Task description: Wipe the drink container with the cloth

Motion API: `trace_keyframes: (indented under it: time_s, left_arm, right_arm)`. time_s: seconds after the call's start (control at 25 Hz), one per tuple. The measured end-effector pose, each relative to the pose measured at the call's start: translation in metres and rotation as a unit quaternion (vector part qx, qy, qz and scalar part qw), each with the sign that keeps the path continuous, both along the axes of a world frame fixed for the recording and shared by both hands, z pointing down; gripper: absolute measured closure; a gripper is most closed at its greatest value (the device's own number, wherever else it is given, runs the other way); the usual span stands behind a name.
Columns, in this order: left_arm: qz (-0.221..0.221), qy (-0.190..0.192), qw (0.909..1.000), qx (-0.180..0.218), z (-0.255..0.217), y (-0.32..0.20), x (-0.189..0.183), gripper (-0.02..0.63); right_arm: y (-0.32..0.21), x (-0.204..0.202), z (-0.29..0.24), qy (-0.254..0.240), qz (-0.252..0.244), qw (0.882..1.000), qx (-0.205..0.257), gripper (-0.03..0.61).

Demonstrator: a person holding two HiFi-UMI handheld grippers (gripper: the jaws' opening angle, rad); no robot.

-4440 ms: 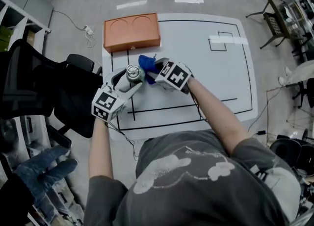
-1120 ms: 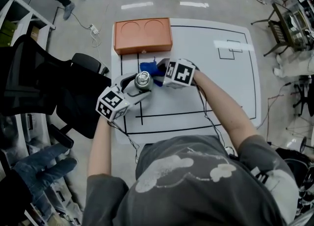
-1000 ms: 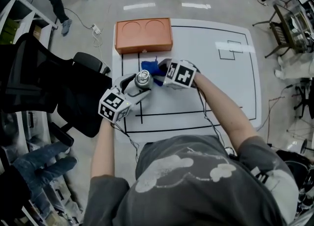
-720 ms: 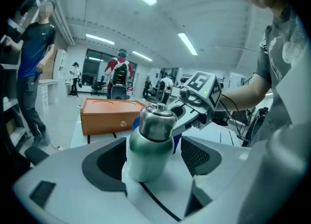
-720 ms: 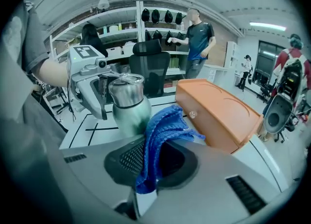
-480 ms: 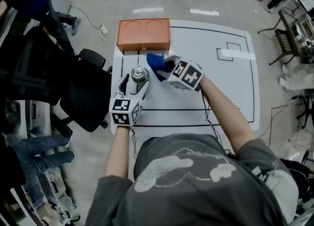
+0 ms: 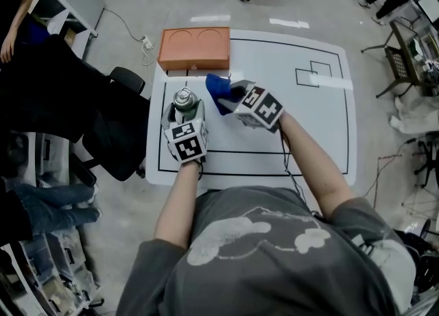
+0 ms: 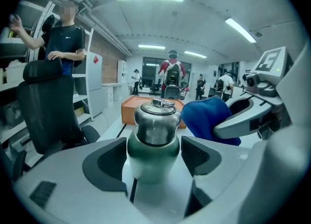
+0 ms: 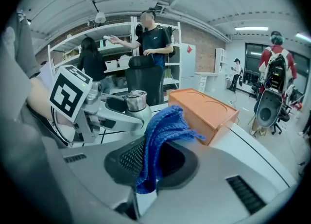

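A green drink container [image 7: 182, 99] with a steel neck and cap stands upright on the white table [image 7: 309, 123], inside the black taped lines. My left gripper [image 7: 182, 110] reaches in from the near side, and its jaws press the green body [image 8: 154, 143] on both sides. The blue cloth [image 7: 219, 91] is bunched in my right gripper [image 7: 228, 96], which is shut on it. The cloth [image 8: 209, 117] hangs just right of the container's cap with a small gap. In the right gripper view the cloth [image 9: 160, 133] sticks up between the pads and the container [image 9: 136, 104] stands beyond it.
An orange tray [image 7: 194, 47] with two round hollows lies at the table's far left corner, right behind the container. A black office chair [image 7: 113, 126] stands off the table's left edge. People [image 9: 154, 38] stand by shelves at the left.
My left gripper has swung from the container's left side round to its near side, still holding it. The cloth, earlier close against the container, is now a little to its right.
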State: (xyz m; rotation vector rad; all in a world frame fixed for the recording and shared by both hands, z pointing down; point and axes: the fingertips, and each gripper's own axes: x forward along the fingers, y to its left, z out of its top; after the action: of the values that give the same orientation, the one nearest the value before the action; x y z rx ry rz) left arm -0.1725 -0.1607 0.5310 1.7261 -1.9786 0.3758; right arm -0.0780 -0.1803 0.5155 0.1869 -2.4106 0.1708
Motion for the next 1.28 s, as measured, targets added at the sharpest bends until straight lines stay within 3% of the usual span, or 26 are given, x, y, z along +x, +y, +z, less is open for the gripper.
trace_keyframes:
  time_s: [0.12, 0.28, 0.52, 0.76, 0.96, 1.28]
  left_arm:
    - [-0.007, -0.001, 1.0000, -0.003, 0.002, -0.001, -0.003, 0.282]
    - [0.020, 0.000, 0.9998, 0.008, 0.000, 0.001, 0.000, 0.284]
    - [0.116, 0.000, 0.9932, 0.010, 0.000, -0.001, 0.006, 0.284]
    - [0.221, 0.001, 0.9753, 0.013, -0.001, -0.002, 0.010, 0.285]
    - [0.312, 0.002, 0.9500, 0.012, -0.001, 0.000, 0.009, 0.285]
    - [0.472, 0.006, 0.8814, 0.019, -0.004, 0.003, 0.006, 0.284]
  right_arm:
    - [0.003, 0.006, -0.002, -0.001, -0.003, 1.000, 0.001, 0.537]
    - [0.003, 0.013, -0.005, -0.003, -0.003, 1.000, 0.004, 0.537]
    - [-0.001, 0.008, -0.015, -0.013, -0.013, 1.000, 0.011, 0.537]
    - [0.003, -0.009, -0.022, -0.022, -0.054, 0.998, 0.016, 0.537]
    - [0.001, -0.029, -0.027, -0.030, -0.089, 0.995, 0.021, 0.537]
    - [0.009, -0.067, -0.027, -0.035, -0.174, 0.984, 0.001, 0.537]
